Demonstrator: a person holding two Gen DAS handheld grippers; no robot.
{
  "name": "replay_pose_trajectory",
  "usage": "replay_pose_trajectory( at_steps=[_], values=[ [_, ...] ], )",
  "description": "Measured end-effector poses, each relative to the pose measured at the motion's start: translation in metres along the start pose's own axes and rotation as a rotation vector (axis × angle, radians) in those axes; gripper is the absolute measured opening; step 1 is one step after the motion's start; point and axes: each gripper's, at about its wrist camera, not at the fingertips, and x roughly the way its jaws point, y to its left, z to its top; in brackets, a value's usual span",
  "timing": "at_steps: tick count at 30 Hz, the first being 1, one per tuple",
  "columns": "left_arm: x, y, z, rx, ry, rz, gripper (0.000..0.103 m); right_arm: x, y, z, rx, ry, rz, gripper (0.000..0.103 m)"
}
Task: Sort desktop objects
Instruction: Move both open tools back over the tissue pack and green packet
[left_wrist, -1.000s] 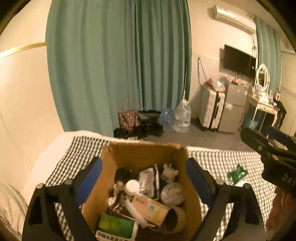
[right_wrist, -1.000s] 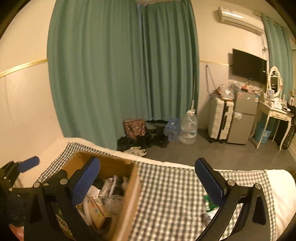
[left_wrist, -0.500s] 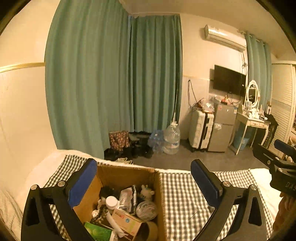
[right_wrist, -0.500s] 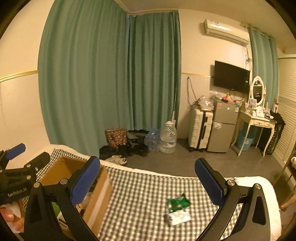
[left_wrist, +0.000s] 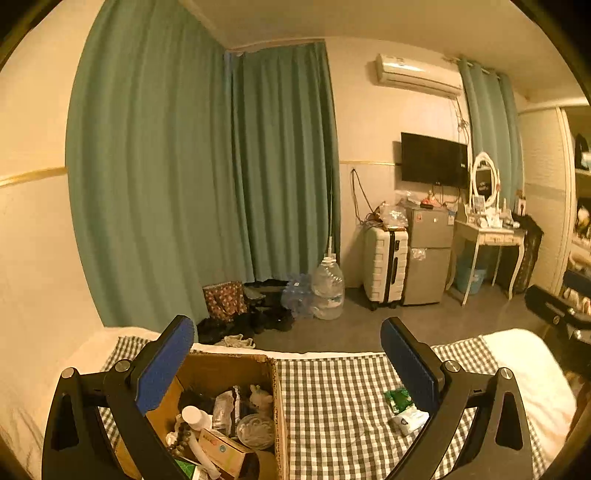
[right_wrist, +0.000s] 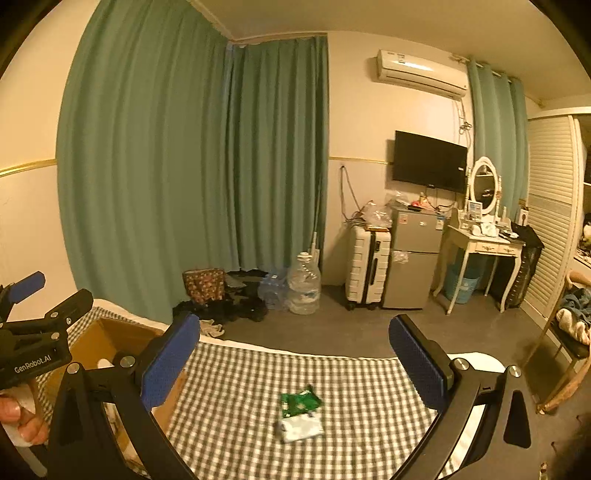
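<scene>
An open cardboard box full of small items stands on the checked cloth. A green packet and a white packet lie on the cloth right of the box. My left gripper is open and empty, raised above the box's right wall. My right gripper is open and empty, held above the two packets. In the right wrist view the left gripper's body shows at the left edge with a hand on it.
Beyond the cloth's far edge lies grey floor with a water jug, bags, a white suitcase, a small fridge and a dressing table. A chair stands at the right.
Both grippers have risen and drawn back, tilting up. The box has slid lower and left in both views, and both packets now show between the right gripper's fingers.
</scene>
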Motion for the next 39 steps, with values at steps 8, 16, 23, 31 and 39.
replay_pose_trajectory(
  at_steps=[8,16,23,31,39],
  values=[
    [0.019,-0.028,-0.014,0.038,0.046,-0.042,0.103,0.019,-0.044,-0.025,0.050,0.072,-0.013,0.103],
    [0.050,-0.049,-0.038,0.020,0.117,-0.101,0.103,0.071,-0.072,-0.072,0.080,0.176,0.007,0.103],
    [0.086,-0.067,-0.068,0.070,0.155,-0.043,0.103,0.121,-0.076,-0.116,0.116,0.269,0.060,0.103],
    [0.125,-0.081,-0.092,0.090,0.175,-0.047,0.103,0.171,-0.072,-0.153,0.106,0.364,0.114,0.103],
    [0.173,-0.103,-0.128,0.082,0.277,-0.050,0.103,0.215,-0.040,-0.192,0.027,0.521,0.198,0.103]
  ],
)
